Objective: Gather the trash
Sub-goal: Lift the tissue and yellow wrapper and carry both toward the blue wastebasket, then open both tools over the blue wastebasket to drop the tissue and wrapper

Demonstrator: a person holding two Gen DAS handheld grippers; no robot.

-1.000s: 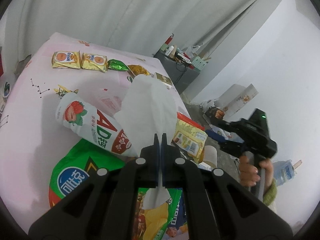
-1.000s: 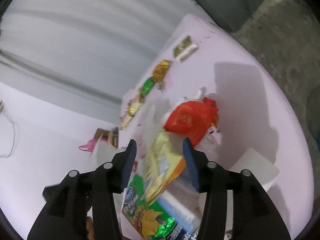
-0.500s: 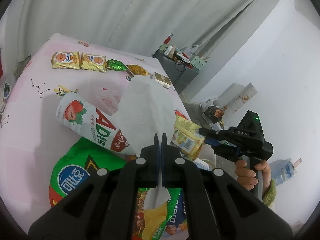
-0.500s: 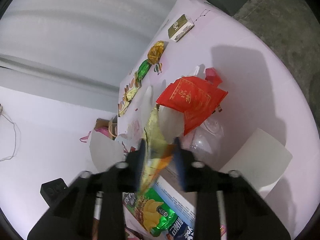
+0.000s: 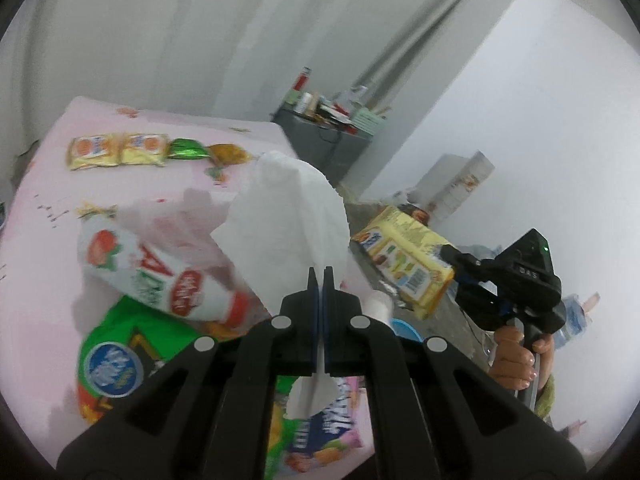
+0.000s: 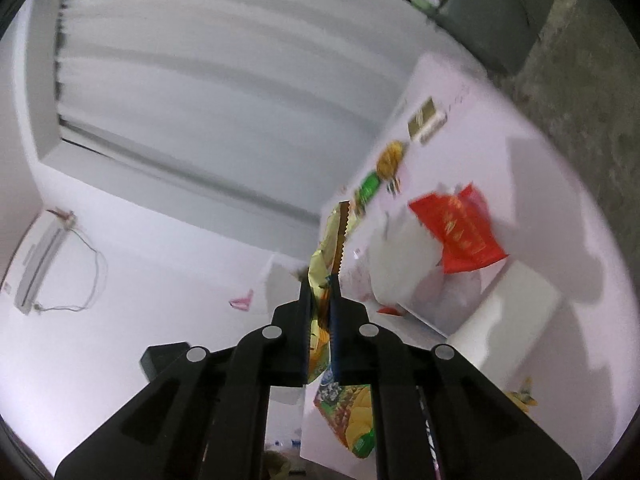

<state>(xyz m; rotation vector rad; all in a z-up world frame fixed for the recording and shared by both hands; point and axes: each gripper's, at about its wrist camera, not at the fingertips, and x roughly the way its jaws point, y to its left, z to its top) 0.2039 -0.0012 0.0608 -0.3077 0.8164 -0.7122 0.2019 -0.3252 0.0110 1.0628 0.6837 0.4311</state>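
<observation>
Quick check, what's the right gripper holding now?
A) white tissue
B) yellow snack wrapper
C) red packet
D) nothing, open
B: the right gripper is shut on the yellow snack wrapper, held off the table; the white tissue is in the left gripper, and the red packet lies on the table.

Trash in hand over the counter [image 5: 48, 184]

White tissue [image 5: 288, 220] stands fanned from closed left fingers [image 5: 312, 284]; yellow snack wrapper [image 5: 404, 260] hangs pinched in the right fingers [image 6: 306, 292], clear of the counter.
</observation>
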